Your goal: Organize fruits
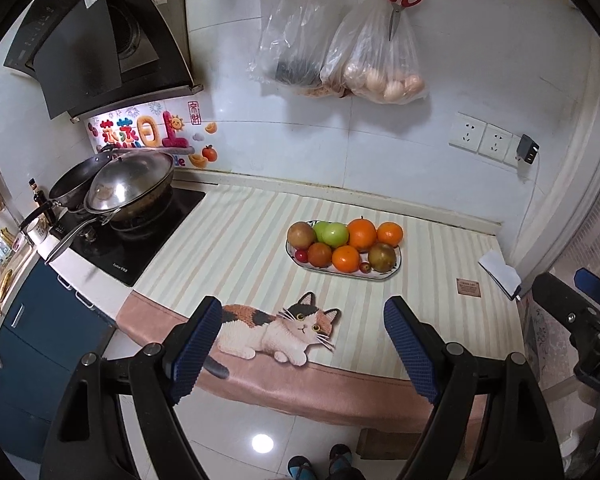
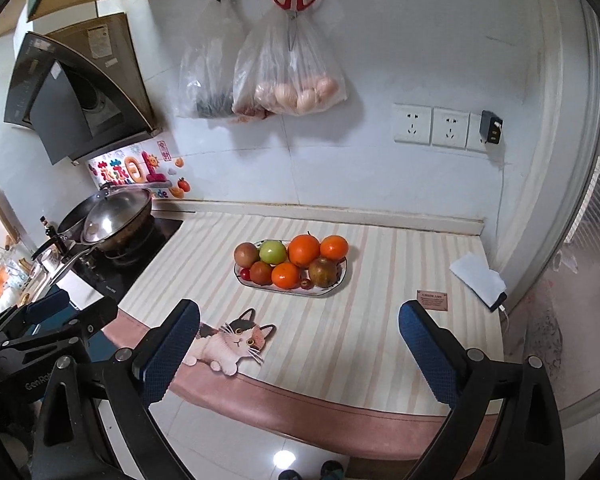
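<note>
Both grippers — left (image 1: 302, 322), right (image 2: 298, 330) — hang w/ fingers apart, empty. Round orange mandarin (image 2: 286, 275) on oval white plate (image 2: 332, 290), frame centre — firm, rolls; pinch across widest part.

Striped counter mat (image 2: 340, 332) with fruit plate (image 2: 332, 289), white cloth (image 2: 478, 276).

Plate (image 1: 396, 269) centre hidden, perhaps fruit-covered.

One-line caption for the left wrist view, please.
Open left gripper hovers before a plate heaped with fruit on the striped mat.
</note>
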Demonstrator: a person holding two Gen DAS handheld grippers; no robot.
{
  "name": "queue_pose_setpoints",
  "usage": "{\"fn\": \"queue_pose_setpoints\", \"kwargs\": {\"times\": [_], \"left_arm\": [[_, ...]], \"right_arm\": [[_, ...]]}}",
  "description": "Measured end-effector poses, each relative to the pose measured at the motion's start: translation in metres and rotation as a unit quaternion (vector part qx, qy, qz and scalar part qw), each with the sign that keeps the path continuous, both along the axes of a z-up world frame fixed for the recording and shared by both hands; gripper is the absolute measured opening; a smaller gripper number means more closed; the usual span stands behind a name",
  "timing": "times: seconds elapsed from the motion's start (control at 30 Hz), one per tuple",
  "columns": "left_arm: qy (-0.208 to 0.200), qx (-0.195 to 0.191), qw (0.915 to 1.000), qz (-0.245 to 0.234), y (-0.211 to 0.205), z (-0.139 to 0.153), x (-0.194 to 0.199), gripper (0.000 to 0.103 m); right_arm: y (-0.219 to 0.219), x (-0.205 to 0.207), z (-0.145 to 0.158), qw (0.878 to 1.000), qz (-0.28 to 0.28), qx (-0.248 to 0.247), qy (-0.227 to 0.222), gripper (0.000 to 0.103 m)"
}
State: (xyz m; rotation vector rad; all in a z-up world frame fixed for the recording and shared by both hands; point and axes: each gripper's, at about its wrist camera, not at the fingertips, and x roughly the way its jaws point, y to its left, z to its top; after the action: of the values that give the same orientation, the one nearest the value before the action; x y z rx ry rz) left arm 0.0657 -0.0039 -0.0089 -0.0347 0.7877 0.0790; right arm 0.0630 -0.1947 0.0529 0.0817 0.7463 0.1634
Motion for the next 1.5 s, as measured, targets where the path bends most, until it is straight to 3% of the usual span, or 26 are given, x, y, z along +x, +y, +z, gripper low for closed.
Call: {"fn": "queue_pose_setpoints", "kwargs": {"times": [0.23,0.3,0.37,0.7,1.03,1.5], "left_arm": [[-0.004,-0.005,0.9999,0.009,-0.004,0.003,-0.010,0.083],[-0.006,-0.004,0.9999,0.013,-0.004,0.002,-0.008,0.094],[-0.004,-0.003,0.9998,0.020,-0.005,-0.002,-0.002,0.099],[0.017,0.005,0.9991,0.039,-0.004,-0.024,0.035,0.099],[0.041,0.016,0.9974,0.057,-0.001,-0.048,0.081,0.099],[0.059,0.023,0.9962,0.060,0.001,-0.067,0.112,0.099]], "right_arm": [[-0.008,-0.007,-0.001,1.000,0.008,0.014,0.008,0.102],[-0.010,-0.004,-0.003,1.000,0.009,0.015,0.010,0.102],[-0.009,-0.001,-0.004,1.000,0.010,0.010,0.010,0.102],[-0.007,0.050,-0.026,1.000,0.006,0.006,0.024,0.102],[0.003,0.110,-0.068,0.998,0.013,-0.005,0.058,0.102],[0.006,0.144,-0.092,0.997,0.010,-0.015,0.072,0.102]]}}
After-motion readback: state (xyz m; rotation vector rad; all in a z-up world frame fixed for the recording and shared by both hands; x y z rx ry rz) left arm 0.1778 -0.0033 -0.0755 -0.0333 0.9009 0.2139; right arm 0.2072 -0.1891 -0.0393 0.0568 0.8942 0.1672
